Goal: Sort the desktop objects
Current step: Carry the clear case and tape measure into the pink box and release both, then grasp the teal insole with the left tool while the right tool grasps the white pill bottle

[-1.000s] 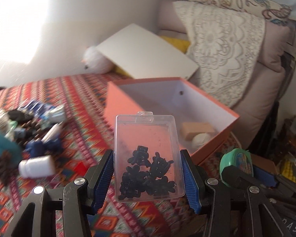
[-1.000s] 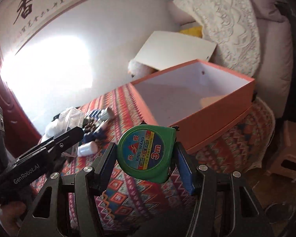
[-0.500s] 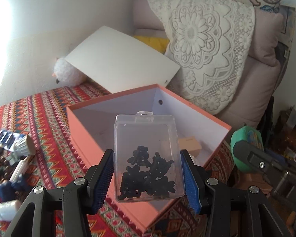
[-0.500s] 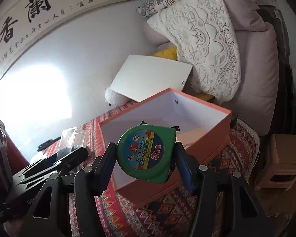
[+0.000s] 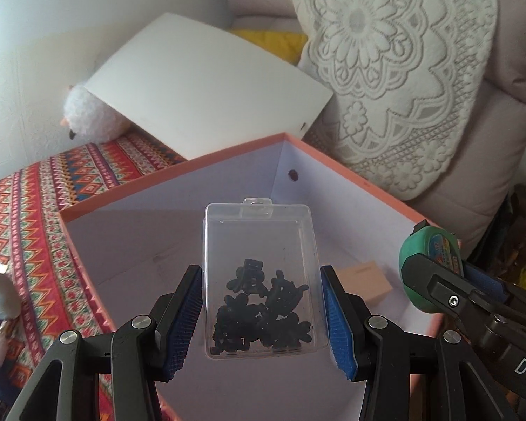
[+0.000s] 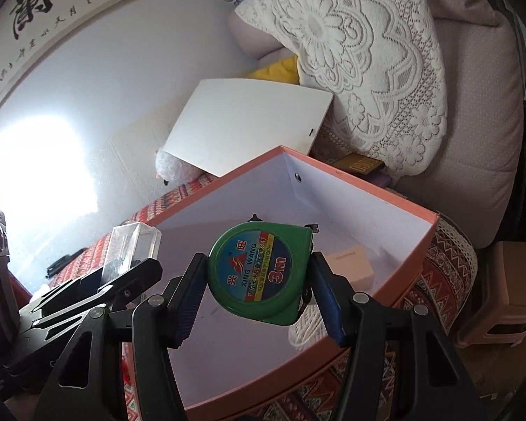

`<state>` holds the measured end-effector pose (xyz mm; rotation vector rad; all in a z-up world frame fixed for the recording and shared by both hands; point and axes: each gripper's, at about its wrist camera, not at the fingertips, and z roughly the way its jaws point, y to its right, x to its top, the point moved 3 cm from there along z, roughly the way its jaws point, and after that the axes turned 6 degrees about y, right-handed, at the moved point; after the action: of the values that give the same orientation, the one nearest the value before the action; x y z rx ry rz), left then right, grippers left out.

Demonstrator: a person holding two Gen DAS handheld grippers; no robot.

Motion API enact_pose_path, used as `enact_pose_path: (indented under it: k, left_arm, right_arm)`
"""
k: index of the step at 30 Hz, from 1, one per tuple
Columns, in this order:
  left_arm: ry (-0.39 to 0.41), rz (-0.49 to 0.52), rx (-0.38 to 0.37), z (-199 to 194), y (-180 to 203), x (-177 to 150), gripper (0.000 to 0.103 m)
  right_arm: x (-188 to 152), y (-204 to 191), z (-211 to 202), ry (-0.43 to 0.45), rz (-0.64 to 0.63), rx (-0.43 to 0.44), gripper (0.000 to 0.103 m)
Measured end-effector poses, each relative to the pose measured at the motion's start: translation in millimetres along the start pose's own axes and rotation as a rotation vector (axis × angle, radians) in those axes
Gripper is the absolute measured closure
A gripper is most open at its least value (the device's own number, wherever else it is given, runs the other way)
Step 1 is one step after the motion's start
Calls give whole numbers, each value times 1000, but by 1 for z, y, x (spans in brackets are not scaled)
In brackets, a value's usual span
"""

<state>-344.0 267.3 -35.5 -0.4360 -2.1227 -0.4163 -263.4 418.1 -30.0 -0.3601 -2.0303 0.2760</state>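
Note:
My left gripper (image 5: 261, 310) is shut on a clear plastic case (image 5: 259, 245) holding several small black clips, and holds it above the open orange box (image 5: 347, 172). My right gripper (image 6: 257, 293) is shut on a green 3 m tape measure (image 6: 261, 272), also above the box (image 6: 396, 203). The tape measure shows at the right in the left wrist view (image 5: 429, 256); the clear case shows at the left in the right wrist view (image 6: 131, 247). Inside the box lie a tan block (image 5: 366, 280) and a white ball of string (image 6: 307, 329).
The box stands on a red patterned cloth (image 5: 35, 217). Its white lid (image 5: 207, 84) leans against the wall over a white plush toy (image 5: 91, 115). A sofa with a lace cover (image 5: 396, 70) is behind. A pink stool (image 6: 508, 291) stands at the right.
Both grippers have moved forward and over the orange box with their objects still held. The pile of small items on the cloth has slid out of view to the left.

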Motion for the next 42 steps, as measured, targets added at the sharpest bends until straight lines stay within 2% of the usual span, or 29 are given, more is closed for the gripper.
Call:
enact_pose_path:
  k: [9, 15, 16, 18, 19, 20, 21, 23, 24, 32, 37, 42]
  left_arm:
    - [-32, -1, 19, 42, -7, -2, 48]
    - [-23, -9, 32, 45, -11, 2, 48]
    - [-28, -22, 32, 46, -13, 2, 46]
    - [-35, -51, 34, 47, -18, 2, 31]
    - [-34, -73, 38, 46, -21, 2, 18]
    - [-30, -94, 41, 46, -25, 2, 11]
    - [-22, -111, 42, 44, -28, 2, 8]
    - [-21, -130, 33, 44, -32, 1, 4]
    - [-24, -132, 28, 44, -32, 1, 3]
    - [-38, -114, -12, 35, -22, -1, 1]
    - [-12, -110, 0, -3, -17, -1, 1]
    - [24, -114, 23, -58, -27, -8, 1]
  right_arm:
    - [-4, 10, 55, -53, -2, -7, 42]
    - [-6, 13, 72, -61, 4, -9, 42]
    - [-6, 13, 74, -64, -2, -12, 41]
    - [-8, 13, 79, -89, 1, -10, 40]
    - [-9, 15, 79, -90, 18, -24, 38]
    - [-9, 17, 79, -86, 29, -32, 34]
    - [-8, 18, 78, -77, 36, -26, 32]
    - [-6, 21, 75, -71, 54, -42, 20]
    - [-6, 22, 74, -72, 60, -48, 19]
    - [-8, 27, 51, -82, 89, -123, 19]
    - [-7, 21, 18, -62, 82, -113, 19]
    - [-10, 3, -25, -31, 71, -92, 19]
